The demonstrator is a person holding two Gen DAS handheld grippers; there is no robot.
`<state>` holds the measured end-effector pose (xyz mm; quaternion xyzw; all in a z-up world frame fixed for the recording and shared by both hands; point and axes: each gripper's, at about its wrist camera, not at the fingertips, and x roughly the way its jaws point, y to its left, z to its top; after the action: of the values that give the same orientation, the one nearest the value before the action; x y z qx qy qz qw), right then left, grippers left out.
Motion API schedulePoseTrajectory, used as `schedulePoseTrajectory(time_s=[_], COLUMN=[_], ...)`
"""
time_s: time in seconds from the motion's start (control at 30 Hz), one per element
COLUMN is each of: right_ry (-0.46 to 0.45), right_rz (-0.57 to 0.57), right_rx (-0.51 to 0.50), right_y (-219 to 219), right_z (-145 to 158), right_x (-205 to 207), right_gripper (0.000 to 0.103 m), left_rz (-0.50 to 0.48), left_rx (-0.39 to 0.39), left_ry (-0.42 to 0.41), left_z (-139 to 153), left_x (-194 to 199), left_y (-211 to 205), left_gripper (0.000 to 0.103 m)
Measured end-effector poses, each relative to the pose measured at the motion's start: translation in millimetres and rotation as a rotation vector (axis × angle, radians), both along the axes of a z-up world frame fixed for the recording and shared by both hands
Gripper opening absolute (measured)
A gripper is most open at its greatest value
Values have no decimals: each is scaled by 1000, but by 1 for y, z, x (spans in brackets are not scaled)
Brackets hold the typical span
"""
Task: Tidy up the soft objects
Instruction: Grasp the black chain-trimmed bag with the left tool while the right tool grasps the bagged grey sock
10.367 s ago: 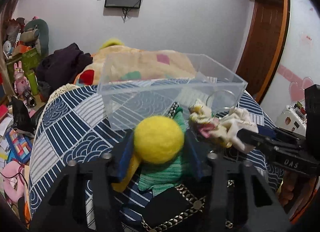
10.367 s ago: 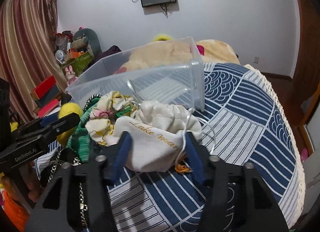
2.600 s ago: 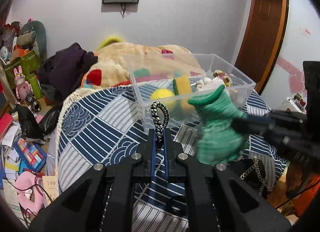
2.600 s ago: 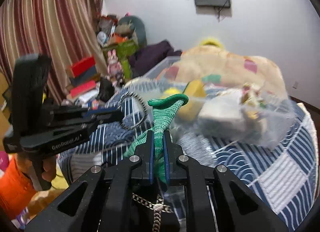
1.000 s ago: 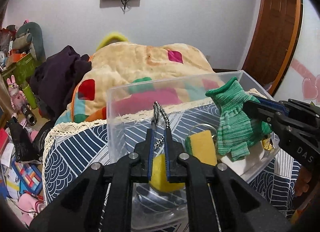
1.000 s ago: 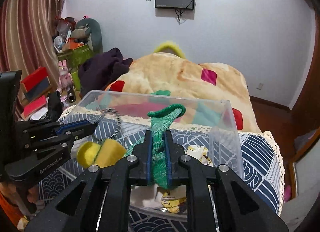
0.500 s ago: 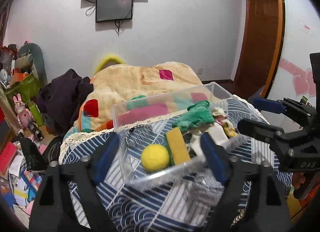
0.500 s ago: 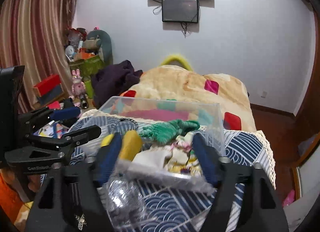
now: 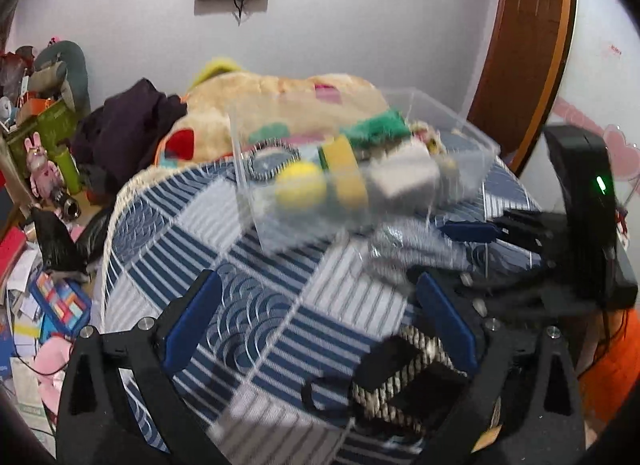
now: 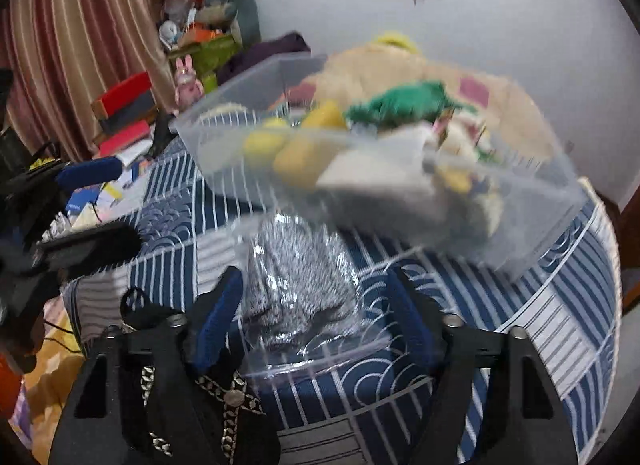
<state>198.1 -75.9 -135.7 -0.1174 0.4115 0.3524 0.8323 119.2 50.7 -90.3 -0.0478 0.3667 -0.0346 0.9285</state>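
A clear plastic bin stands on the blue patterned table. It holds a yellow ball, a yellow sponge, a green glove, a white pouch and a braided cord. My left gripper is open and empty, low over the table. My right gripper is open, its fingers on either side of a clear bag of grey fabric. A black chain-strap bag lies at the table's near edge.
The blue patterned tablecloth covers the round table. A bed with a beige quilt is behind. Toys and boxes clutter the floor and shelf at the left. A wooden door is at the right.
Both grippers let go of the cord and the glove into the bin and opened. Both have since dropped low and moved nearer; the right one now straddles the clear bag.
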Motion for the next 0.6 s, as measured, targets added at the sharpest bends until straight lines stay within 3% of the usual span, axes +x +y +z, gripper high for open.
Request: schedulePoseTrajectory(time_s=[0.17,0.47,0.53,0.6], right_ry=[-25,-127,-133,-136], right_rz=[-17,-134,-150,-162], right_rx=[31,83,92,98], right_y=[-8,-54,-60,-63], right_z=[4,27,30,31], right_x=[-12,-41,-44,-47], right_gripper=[29,26,26,26], left_rz=[-34,-103,-117,-125], left_rx=[-23,-85,-97,-80], left_ry=[43,112,110,95], left_z=[-17,-45,-49,-51], left_x=[-13,-18,-19,-21], left_y=[-12,-44,-51,-58], left_gripper=[99,99,93,78])
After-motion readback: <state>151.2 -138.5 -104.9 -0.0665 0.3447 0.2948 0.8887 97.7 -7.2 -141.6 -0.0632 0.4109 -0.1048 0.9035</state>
